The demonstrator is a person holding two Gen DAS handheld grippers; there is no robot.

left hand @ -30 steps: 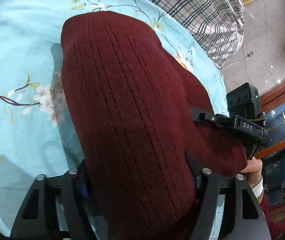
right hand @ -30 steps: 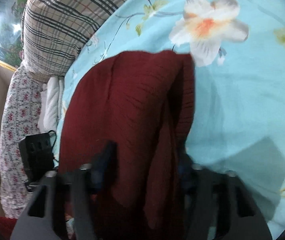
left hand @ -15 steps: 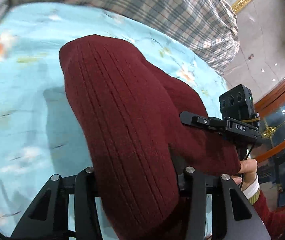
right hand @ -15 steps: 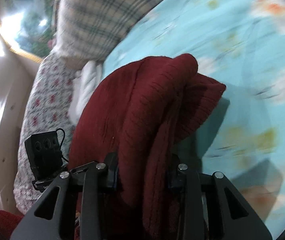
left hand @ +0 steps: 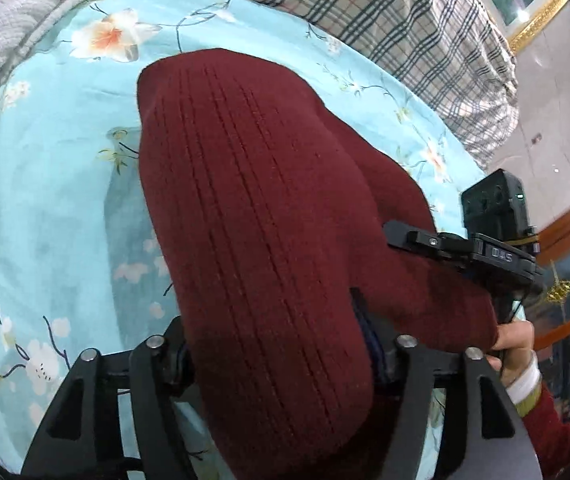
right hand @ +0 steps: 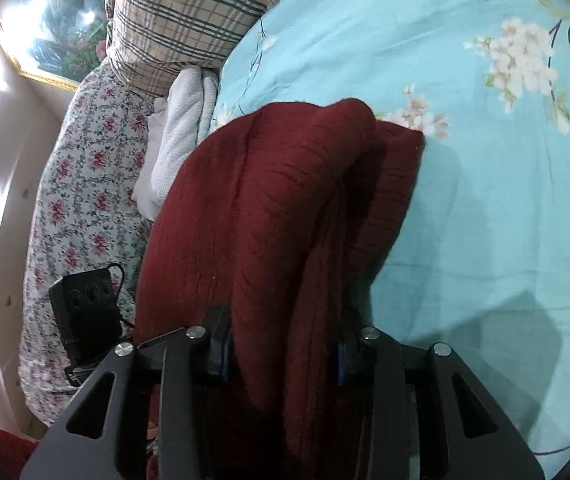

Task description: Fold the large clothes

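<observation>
A bed point(right hand: 485, 200) in turquoise floral sheet bears a plaid pillow point(right hand: 189, 20) and white towel point(right hand: 177, 140)

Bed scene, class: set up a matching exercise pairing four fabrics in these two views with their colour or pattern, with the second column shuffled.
Things:
1. sweater
2. bedsheet
3. pillow
4. towel

Colour or pattern:
a. plain white
b. beige with dark checks
c. dark red, ribbed
d. light blue with flowers

Pairs: 1-c, 2-d, 3-b, 4-a
</observation>
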